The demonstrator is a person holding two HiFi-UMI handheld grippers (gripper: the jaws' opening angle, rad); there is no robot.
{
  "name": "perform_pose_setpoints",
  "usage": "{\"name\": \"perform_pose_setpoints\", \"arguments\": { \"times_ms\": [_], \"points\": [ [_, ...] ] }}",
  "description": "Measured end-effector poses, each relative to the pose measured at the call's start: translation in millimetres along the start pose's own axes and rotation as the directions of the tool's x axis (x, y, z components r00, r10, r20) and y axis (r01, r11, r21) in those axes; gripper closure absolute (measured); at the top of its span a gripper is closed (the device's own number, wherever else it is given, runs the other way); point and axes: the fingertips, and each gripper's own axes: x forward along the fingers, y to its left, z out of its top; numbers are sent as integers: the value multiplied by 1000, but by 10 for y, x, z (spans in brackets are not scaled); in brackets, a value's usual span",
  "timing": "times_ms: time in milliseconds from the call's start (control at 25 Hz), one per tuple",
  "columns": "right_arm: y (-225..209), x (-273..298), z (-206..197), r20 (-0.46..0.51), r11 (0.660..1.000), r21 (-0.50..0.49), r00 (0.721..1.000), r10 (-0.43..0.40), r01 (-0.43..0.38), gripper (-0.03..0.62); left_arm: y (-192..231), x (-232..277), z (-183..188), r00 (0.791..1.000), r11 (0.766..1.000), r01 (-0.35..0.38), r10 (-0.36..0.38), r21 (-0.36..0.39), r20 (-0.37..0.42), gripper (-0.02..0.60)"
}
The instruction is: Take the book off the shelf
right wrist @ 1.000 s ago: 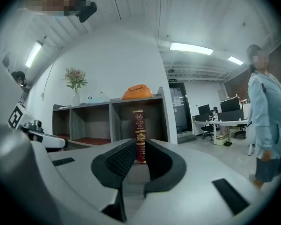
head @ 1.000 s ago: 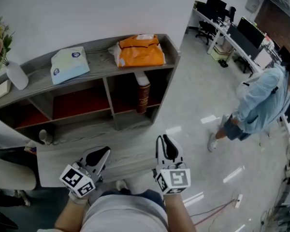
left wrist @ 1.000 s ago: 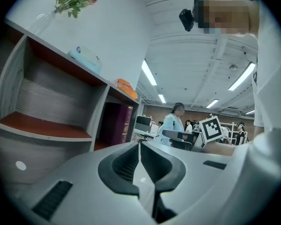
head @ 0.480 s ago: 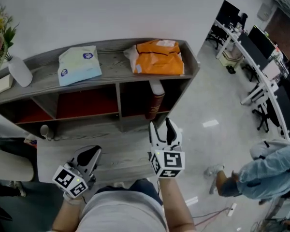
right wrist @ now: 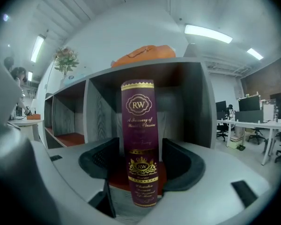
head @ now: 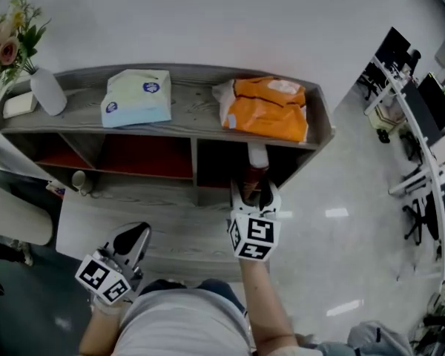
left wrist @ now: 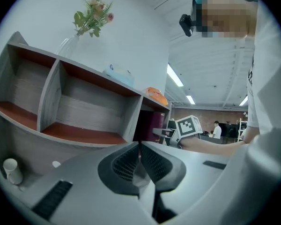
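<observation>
A dark maroon book (head: 256, 166) with gold lettering stands upright in the right-hand compartment of the grey wooden shelf (head: 200, 111). My right gripper (head: 254, 193) reaches up to it. In the right gripper view the book's spine (right wrist: 141, 125) stands between the two black pads, with a gap on each side. The right gripper (right wrist: 140, 150) is opening around the spine and its pads do not press on it. My left gripper (head: 137, 237) hangs low at the left, away from the shelf. Its jaws meet, so the left gripper (left wrist: 139, 146) is shut on nothing.
On the shelf top lie an orange bag (head: 265, 108) and a pale packet (head: 138, 98), with a vase of flowers (head: 46, 91) at the left end. A white cup (head: 79, 180) stands on the grey ledge (head: 174, 232) below. Office desks (head: 423, 117) fill the right.
My right gripper has moved forward to the book and its jaws have opened around the spine. The left gripper stayed low. A person in blue has walked out toward the bottom right.
</observation>
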Motion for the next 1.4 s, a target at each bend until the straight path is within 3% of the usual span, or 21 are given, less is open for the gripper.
{"name": "perform_pose_setpoints", "arguments": {
  "times_ms": [360, 680, 1040, 1400],
  "points": [
    [-42, 433, -142, -31, 999, -7, 999, 37, -38, 319, -2, -115, -120, 990, 990, -139, 139, -23, -4, 565],
    [-47, 589, -173, -34, 998, -11, 998, 58, -58, 319, 0, -214, -163, 979, 978, -206, 206, -28, -1, 565],
    [-21, 416, -139, -22, 997, -39, 998, 63, -64, 362, -56, -207, -162, 982, 982, -189, 189, -27, 2, 565],
    [14, 50, -173, -32, 997, -7, 996, 82, -82, 364, -223, -70, -150, 995, 995, -96, 96, -23, -1, 565]
  ]
}}
